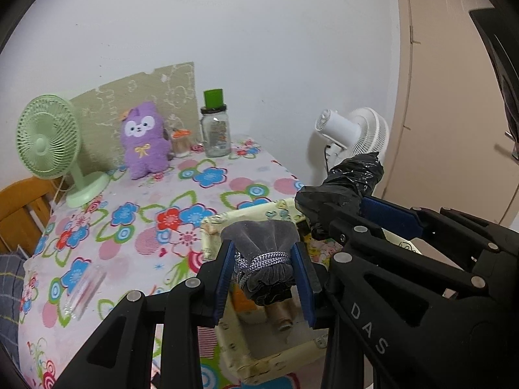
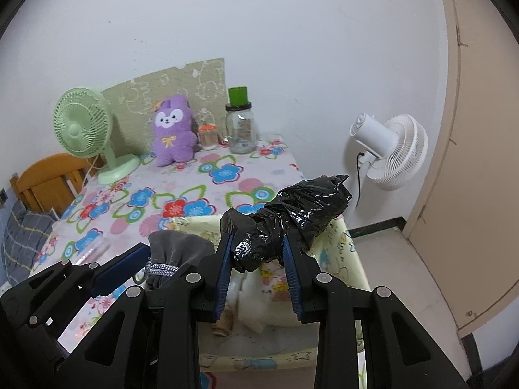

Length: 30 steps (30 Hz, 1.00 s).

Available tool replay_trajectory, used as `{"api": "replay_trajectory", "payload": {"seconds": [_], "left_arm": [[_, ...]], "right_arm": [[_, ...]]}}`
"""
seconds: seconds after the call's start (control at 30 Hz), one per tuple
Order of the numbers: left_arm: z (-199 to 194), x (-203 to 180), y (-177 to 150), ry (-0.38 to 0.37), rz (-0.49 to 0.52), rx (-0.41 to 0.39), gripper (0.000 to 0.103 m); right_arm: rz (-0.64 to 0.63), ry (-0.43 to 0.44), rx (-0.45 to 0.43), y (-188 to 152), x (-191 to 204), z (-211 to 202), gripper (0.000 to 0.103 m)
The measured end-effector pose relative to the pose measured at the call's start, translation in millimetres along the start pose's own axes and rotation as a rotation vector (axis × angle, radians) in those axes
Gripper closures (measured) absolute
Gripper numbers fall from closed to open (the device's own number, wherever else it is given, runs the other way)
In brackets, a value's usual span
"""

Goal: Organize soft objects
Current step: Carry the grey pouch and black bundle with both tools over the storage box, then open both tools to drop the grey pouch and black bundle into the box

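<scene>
My left gripper is shut on a grey velvet drawstring pouch, held at its corded neck above a pale yellow fabric box. My right gripper is shut on a crumpled black plastic bag, held over the same box. The bag and the right gripper's blue pad show at the right of the left wrist view. The pouch shows at the left of the right wrist view. Inside the box lie a small brown bottle and pale items. A purple plush toy sits at the table's back.
The table has a floral cloth. On it stand a green desk fan, a glass jar with a green lid, a small orange-capped container and a clear item. A white floor fan stands right; a wooden chair left.
</scene>
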<state>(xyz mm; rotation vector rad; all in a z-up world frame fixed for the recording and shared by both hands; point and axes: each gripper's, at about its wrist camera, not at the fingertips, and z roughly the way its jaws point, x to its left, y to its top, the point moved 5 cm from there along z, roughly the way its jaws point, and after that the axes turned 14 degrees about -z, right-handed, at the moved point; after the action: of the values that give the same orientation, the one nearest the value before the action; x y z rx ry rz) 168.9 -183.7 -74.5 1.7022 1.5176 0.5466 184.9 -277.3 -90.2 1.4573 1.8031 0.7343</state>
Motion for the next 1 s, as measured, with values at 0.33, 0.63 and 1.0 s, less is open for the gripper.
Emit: {"api": "replay_trajectory", "payload": {"seconds": [0.33,0.63,1.0], "left_arm": [[20.0,-10.0,-6.1,-0.017,0.020,0.055,0.062],[20.6,-5.2,-10.8,-0.007,0.028,0.072,0.030],[5.0,5.7,-14.6,0.011,0.022,0.049,0.023]], "right_arm": [[0.013,0.023,0.044,-9.3,-13.2,19.5,0.069],[0.009,0.066,0.065,-13.9,-5.8,26.4,0.069],[0.005,0.078,0.047,-14.0,8.5,14.5,0.033]]}}
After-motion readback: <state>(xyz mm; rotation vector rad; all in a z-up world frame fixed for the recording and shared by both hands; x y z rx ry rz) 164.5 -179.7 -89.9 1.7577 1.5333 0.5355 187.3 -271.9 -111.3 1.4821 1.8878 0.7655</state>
